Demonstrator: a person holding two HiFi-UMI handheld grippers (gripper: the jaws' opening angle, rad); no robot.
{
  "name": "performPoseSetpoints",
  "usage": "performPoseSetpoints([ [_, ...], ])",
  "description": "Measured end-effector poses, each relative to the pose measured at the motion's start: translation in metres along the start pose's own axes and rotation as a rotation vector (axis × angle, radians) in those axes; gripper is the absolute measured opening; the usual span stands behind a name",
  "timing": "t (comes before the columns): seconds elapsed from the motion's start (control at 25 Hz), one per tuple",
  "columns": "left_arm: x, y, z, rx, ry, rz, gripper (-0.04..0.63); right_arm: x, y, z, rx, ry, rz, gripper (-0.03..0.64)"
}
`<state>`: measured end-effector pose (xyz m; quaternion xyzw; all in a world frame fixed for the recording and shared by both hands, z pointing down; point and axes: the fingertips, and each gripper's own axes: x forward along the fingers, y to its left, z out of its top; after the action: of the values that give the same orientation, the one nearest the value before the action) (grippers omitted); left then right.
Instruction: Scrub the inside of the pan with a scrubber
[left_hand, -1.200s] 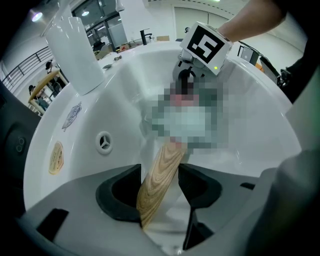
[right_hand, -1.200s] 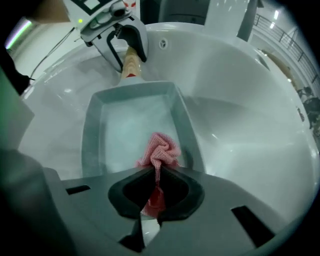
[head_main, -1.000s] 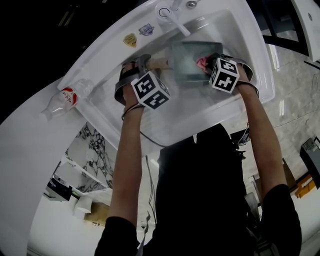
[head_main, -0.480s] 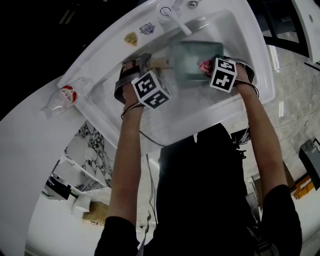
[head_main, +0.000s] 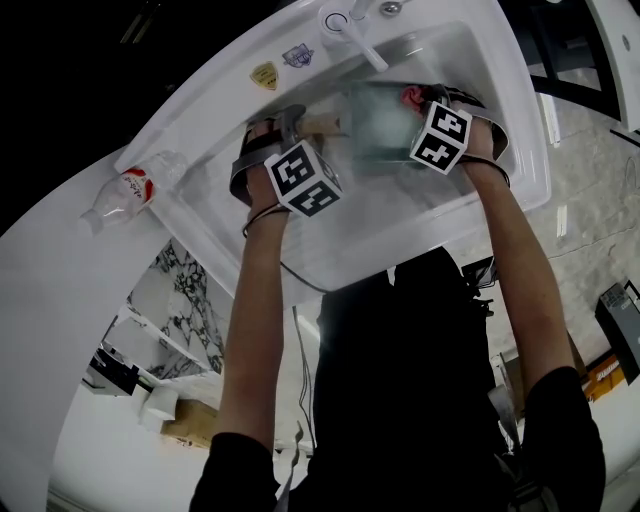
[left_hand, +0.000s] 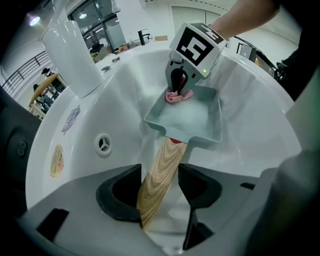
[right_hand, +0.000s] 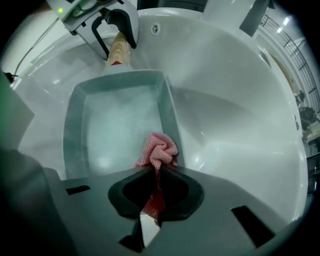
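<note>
Pan (right_hand: 120, 130), grey-green, sits tilted inside a white sink (head_main: 210, 90), its stiff wooden handle (left_hand: 162, 165) clamped in the left gripper (left_hand: 160, 180). The right gripper (right_hand: 155, 182) pinches a soft pink mesh scrubber (right_hand: 159, 150) at the pan wall opposite the handle. Wet pan probably slippery; the handle looks the surest hold.

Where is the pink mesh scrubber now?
The pink mesh scrubber is clamped in the right tool, against the grey square pan's right wall in the right gripper view.

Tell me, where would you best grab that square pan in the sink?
By its wooden handle, coming from its free end: it sticks straight out from the pan, slim enough for jaws. The left gripper holds it so.
</note>
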<state>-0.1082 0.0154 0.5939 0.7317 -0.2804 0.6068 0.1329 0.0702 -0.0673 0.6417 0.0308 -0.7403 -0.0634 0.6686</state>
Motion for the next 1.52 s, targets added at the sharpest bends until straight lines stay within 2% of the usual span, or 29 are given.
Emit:
performPoseSetpoints([
  [0.2, -0.001, 0.000, -0.001, -0.010, -0.001, 0.007, 0.233, 0.002, -0.010, 0.010, -0.016, -0.034, -0.090, 0.044],
  [0.32, 0.000, 0.001, -0.001, -0.012, 0.002, 0.014, 0.233, -0.001, -0.007, 0.027, 0.006, -0.113, -0.099, 0.044],
  [0.48, 0.001, 0.001, 0.000, -0.018, 0.015, 0.016, 0.233, -0.009, 0.013, 0.064, 0.018, -0.256, -0.037, 0.043],
  [0.72, 0.002, -0.001, -0.002, -0.019, 0.040, 0.025, 0.235, -0.022, 0.075, 0.091, -0.076, -0.379, 0.140, 0.043],
  [0.84, 0.003, -0.001, -0.001, -0.022, 0.045, 0.027, 0.236, -0.024, 0.095, 0.077, -0.128, -0.347, 0.226, 0.043],
  [0.96, 0.004, 0.000, -0.004, -0.017, 0.065, 0.046, 0.241, -0.022, 0.095, 0.053, -0.184, -0.249, 0.242, 0.043],
  [1.28, 0.003, 0.002, -0.001, -0.025, 0.062, 0.083, 0.249, -0.018, 0.066, -0.006, -0.275, -0.034, 0.144, 0.044],
  [1.44, 0.006, 0.002, -0.002, -0.018, 0.059, 0.155, 0.265, -0.047, 0.051, 0.002, -0.278, -0.067, 0.049, 0.044],
  [1.52, 0.004, 0.000, -0.003, -0.038, 0.053, 0.162, 0.267, -0.067, 0.042, 0.008, -0.276, -0.103, 0.001, 0.044],
])
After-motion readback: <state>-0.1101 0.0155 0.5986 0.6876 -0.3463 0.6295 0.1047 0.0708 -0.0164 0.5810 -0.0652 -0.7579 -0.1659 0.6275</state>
